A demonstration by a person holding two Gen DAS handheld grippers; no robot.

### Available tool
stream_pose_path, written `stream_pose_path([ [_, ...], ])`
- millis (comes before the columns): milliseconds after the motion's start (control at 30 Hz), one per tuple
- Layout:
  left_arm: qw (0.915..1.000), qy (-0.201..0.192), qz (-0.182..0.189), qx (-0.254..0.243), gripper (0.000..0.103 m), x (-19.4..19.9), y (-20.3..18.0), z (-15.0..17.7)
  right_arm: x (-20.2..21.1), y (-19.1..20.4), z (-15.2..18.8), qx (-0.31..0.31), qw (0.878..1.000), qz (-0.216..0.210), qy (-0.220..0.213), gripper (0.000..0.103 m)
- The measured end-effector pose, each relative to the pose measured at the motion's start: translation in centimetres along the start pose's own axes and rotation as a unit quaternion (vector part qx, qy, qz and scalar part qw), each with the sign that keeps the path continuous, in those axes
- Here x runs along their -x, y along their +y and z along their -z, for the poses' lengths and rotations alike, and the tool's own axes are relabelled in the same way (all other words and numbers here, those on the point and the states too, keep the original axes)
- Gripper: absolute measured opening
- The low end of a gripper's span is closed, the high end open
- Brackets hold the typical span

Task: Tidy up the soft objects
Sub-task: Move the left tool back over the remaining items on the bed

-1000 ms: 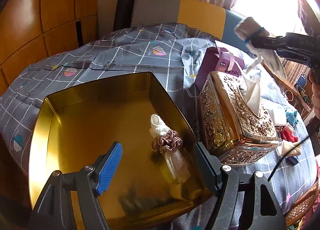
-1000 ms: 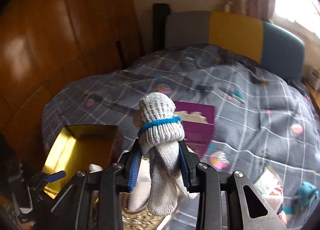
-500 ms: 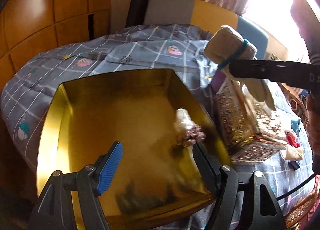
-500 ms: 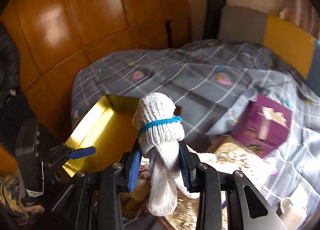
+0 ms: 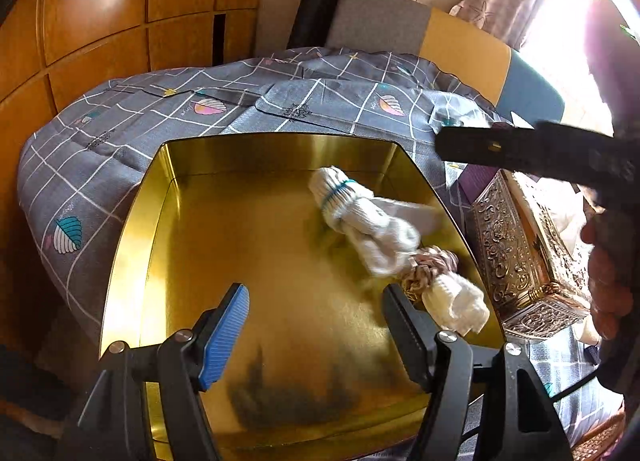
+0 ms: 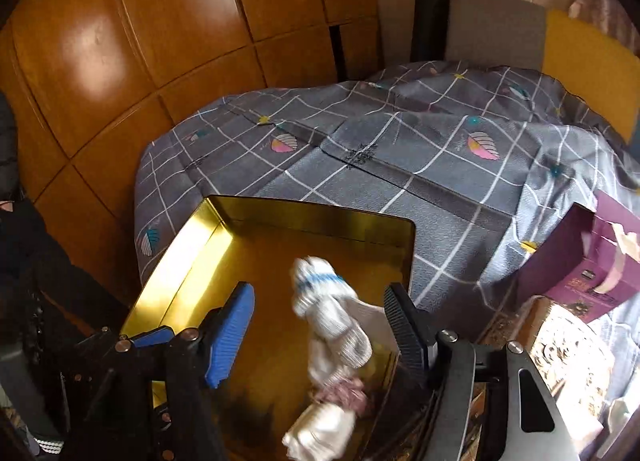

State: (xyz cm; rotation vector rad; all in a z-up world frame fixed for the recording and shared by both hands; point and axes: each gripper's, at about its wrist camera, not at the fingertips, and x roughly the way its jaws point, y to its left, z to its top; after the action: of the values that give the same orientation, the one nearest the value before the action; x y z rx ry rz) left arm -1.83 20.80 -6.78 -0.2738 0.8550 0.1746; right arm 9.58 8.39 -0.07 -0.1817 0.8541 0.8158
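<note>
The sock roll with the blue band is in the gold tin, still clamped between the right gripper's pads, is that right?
Not clamped: the right gripper is opening and its pads stand clear of the sock roll, as the right wrist view shows. It is in the gold tin.

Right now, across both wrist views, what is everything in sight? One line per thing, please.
gold tin: one, gold, lying open on the bed
sock bundle with blue band: one, white, inside the tin, blurred
sock bundle with pink scrunchie: one, white, inside the tin, partly under the first
bedspread: one, grey with white grid lines, under the tin
ornate tissue box: one, gold, beside the tin
purple box: one, purple, on the bed beyond the tissue box
headboard: one, grey and yellow panels, behind the bed
wood panelling: brown, along the wall
left gripper: closing, nothing between its jaws
right gripper: opening, above the tin, banded bundle released
hand: one, holding the right gripper
</note>
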Motion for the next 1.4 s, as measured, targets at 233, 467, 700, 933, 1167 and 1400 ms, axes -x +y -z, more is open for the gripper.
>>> stream_pose_path([
  [233,1.0,-0.007,-0.004,0.002,0.07,0.5,-0.3,-0.3,4.0,-0.3,2.2,0.006,0.998,0.036,-0.043,0.079],
  [467,0.9994,-0.031,-0.003,-0.015,0.07,2.0,-1.2,-0.8,8.7,-1.6,5.2,0.007,0.992,0.088,-0.088,0.086],
  [700,0.9973,-0.049,0.013,-0.052,0.07,3.8,-3.6,-0.9,13.0,-5.5,8.6,-0.041,0.984,0.133,-0.111,0.09],
  [933,0.9917,-0.073,0.031,-0.102,0.07,5.9,-6.8,-1.0,16.2,-10.8,12.6,-0.096,0.97,0.199,-0.103,0.091],
  [1167,0.9829,-0.081,0.065,-0.153,0.064,7.1,-10.7,-1.1,20.1,-16.5,16.3,-0.169,0.943,0.265,-0.109,0.091],
  [1400,0.9688,-0.08,0.107,-0.209,0.061,7.8,-15.5,-0.8,25.4,-23.1,20.4,-0.275,0.886,0.349,-0.137,0.091],
])
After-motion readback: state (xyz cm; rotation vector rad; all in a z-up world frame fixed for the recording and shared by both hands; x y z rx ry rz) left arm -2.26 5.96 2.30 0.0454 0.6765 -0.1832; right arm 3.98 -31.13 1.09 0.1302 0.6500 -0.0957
